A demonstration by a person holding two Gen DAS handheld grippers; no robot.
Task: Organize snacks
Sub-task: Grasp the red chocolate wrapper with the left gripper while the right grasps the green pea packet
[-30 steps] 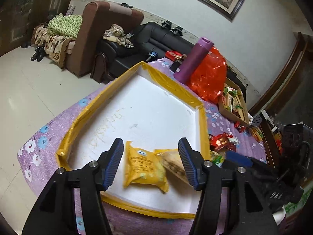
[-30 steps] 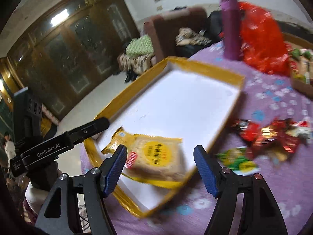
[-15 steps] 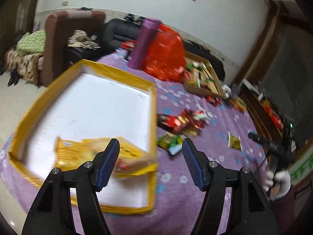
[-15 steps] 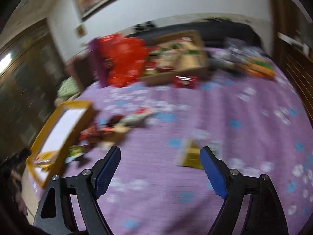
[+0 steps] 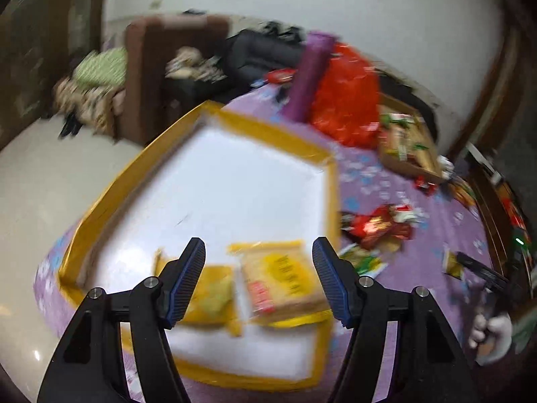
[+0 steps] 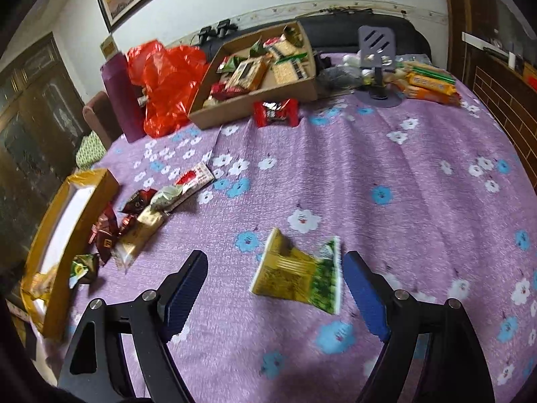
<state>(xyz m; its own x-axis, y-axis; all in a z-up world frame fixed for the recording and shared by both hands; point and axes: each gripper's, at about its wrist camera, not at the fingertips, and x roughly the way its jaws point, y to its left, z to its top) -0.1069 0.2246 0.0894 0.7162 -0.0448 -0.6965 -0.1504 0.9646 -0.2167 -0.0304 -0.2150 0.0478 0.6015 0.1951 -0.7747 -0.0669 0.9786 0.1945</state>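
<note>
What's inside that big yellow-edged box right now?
In the yellow-edged box, two yellow snack packets lie side by side near the front; the rest shows bare white floor. The left gripper, open, hides part of one packet.

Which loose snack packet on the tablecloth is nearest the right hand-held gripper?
The gold-and-green packet, lying alone between the open fingers of the right hand-held gripper. The other loose packets are clustered far to the left beside the yellow-edged tray.

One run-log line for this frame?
left gripper: open over yellow-rimmed tray | right gripper: open around yellow-green snack packet | nothing held
</note>
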